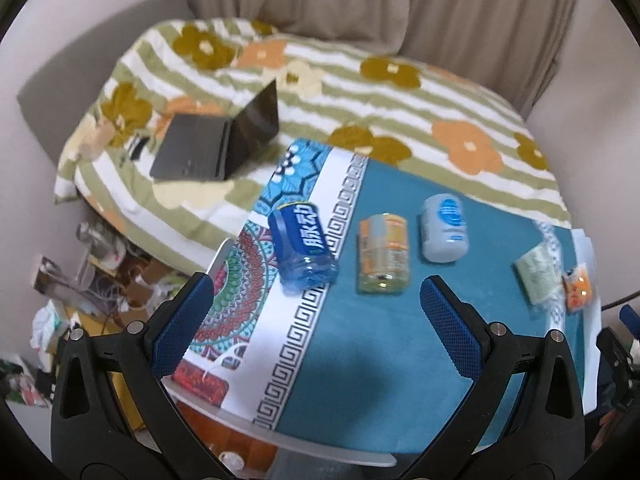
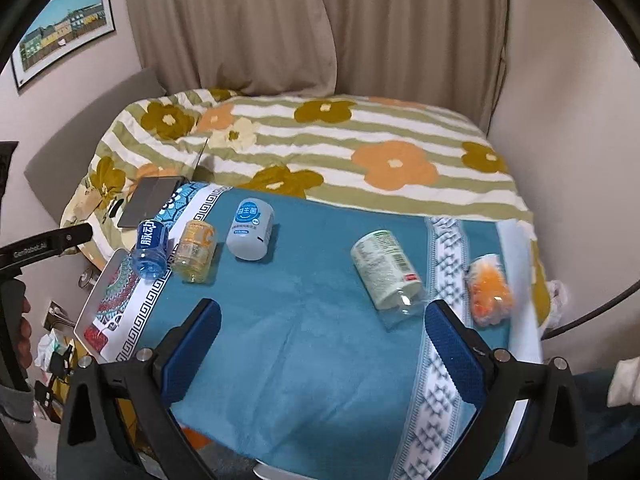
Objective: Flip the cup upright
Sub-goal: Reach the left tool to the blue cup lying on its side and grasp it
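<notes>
Five cut-bottle cups lie on their sides on the teal cloth (image 2: 304,320) covering the desk (image 1: 320,446). From the left: blue cup (image 1: 302,246), partly on the cloth's patterned border; orange-yellow cup (image 1: 384,252) just beside it; white-and-blue cup (image 1: 445,227) near that. Well apart to the right: pale green cup (image 2: 384,272), clear end toward the camera, then a small orange-printed cup (image 2: 490,290) near the desk's right edge.

Left gripper (image 1: 320,320): fingers wide apart, holding nothing, hovering above the cloth in front of the blue and orange-yellow cups; not touching either.

Right gripper (image 2: 320,352): fingers wide apart, empty. Its right finger (image 2: 456,352) sits just beside the clear end of the pale green cup; contact cannot be told.

Surroundings: a bed with a floral striped quilt (image 2: 360,152) directly behind the desk, an open laptop (image 1: 218,142) on it near the desk's far left corner. Beige curtains (image 2: 320,20) behind; framed picture (image 2: 64,24) on the left wall. Clutter on the floor (image 1: 80,280) left of the desk.
</notes>
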A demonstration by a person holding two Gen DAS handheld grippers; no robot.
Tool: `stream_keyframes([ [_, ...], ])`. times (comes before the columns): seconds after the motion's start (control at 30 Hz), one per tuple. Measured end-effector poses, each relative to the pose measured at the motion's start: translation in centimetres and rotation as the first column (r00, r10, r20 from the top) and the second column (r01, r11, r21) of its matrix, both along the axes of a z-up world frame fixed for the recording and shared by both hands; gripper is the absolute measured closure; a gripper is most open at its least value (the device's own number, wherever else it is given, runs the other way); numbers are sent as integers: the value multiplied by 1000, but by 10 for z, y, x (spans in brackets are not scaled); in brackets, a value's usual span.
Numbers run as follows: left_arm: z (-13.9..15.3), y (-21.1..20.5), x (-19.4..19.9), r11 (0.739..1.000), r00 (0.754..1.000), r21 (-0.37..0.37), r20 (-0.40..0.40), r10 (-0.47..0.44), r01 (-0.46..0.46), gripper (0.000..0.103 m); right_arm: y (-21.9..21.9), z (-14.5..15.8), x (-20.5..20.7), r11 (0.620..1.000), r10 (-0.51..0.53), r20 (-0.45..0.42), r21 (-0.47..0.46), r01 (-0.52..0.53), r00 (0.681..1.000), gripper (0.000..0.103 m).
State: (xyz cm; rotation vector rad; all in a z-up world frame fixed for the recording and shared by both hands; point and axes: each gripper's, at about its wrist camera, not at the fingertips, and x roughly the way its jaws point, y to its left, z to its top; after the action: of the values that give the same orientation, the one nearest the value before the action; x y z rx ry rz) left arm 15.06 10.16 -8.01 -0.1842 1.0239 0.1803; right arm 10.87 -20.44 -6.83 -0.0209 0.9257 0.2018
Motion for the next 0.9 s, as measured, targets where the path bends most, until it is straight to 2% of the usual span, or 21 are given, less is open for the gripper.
stream_keyframes([
  [0.17,-41,18,41,999,994,-44,-110,-10,5,0,16,-18,29,1000,-2,-61,29,4,998,1],
  [0.37,-93,36,80,995,970,-102,-240,-24,-1,0,32,-46,60,998,-35,-142,45,42,989,1],
  [0.53,-121,40,99,993,953,-120,-299,-39,2,0,40,-65,74,996,-73,-197,27,79,978,1],
  [0.73,-137,42,104,989,944,-145,-325,-45,-3,0,45,-77,85,995,-99,-229,5,103,968,1],
  [0.9,-144,41,106,987,939,-161,-337,-69,15,27,50,-81,86,994,-108,-242,5,112,964,1],
])
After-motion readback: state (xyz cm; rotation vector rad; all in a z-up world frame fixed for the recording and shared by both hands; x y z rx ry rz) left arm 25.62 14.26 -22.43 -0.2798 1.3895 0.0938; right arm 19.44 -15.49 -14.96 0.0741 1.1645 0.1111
